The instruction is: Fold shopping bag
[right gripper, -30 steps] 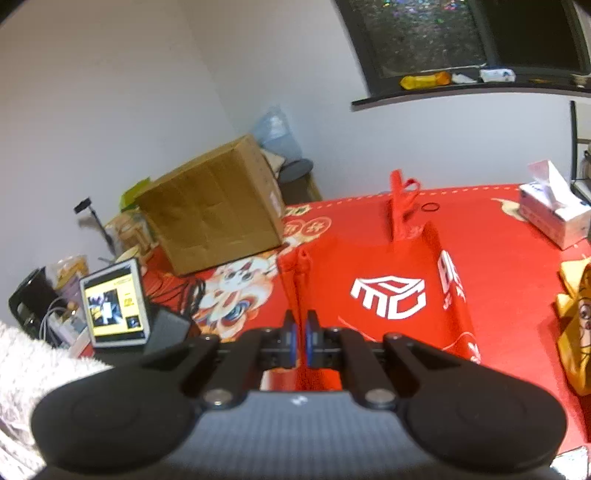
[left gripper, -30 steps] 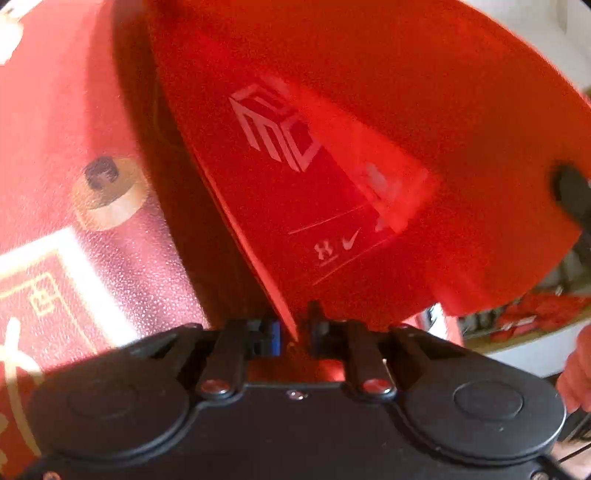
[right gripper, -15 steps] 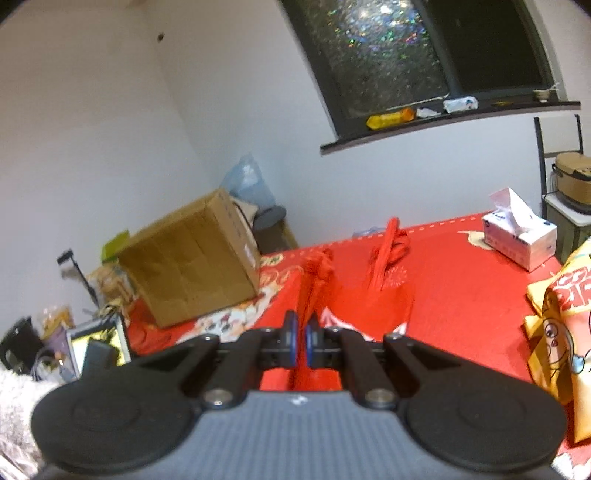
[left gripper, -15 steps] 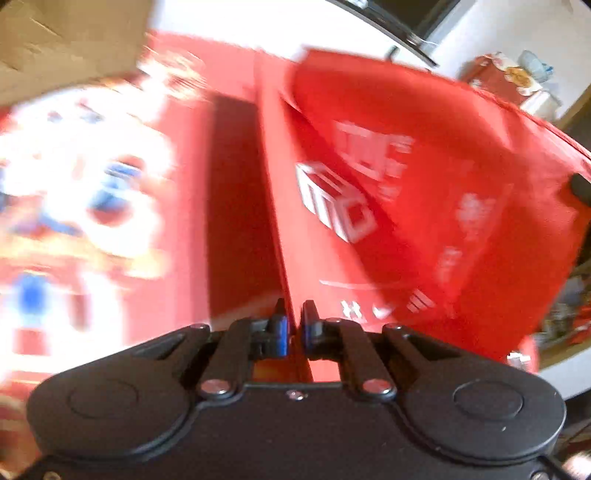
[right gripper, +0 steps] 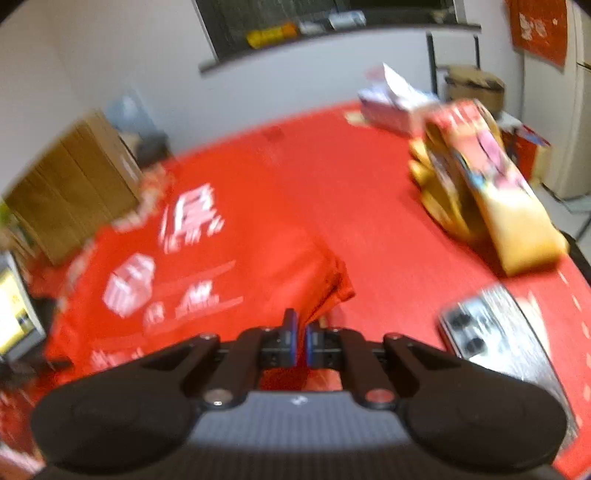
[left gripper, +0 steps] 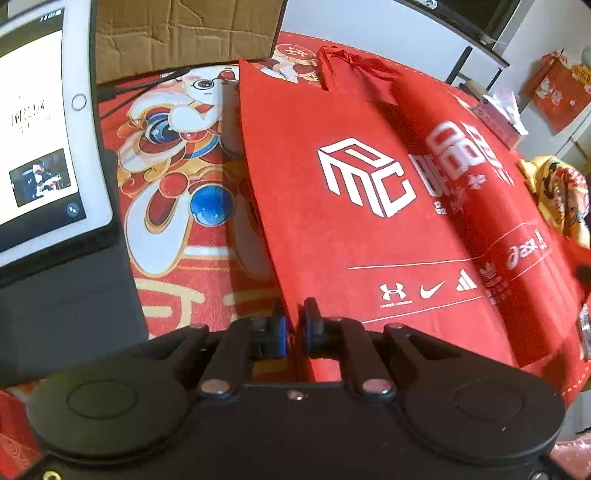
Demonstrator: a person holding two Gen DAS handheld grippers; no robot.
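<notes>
Red patterned cloth is covering the table [left gripper: 177,236], with a cartoon figure printed on it at the left. Lying on it is the red shopping bag [left gripper: 351,206], printed face up, showing white logos and a row of sports brand marks near its near edge; its handles [left gripper: 343,62] are resting at the far end. One long fold of the bag is standing up along its right side. Propped at the near left is a tablet [left gripper: 40,125], and a cardboard box [left gripper: 184,33] is sitting at the far left. Yellow snack packets [right gripper: 480,184] and a tissue box [right gripper: 391,103] are lying at the right.

At the bag's near left corner, the left hand-held gripper [left gripper: 294,325] is pinching the fabric edge between almost closed fingers. In the blurred right wrist view, the right hand-held gripper [right gripper: 300,341] is clamping a bunched near right corner of the bag [right gripper: 207,258], its fingers nearly together.
</notes>
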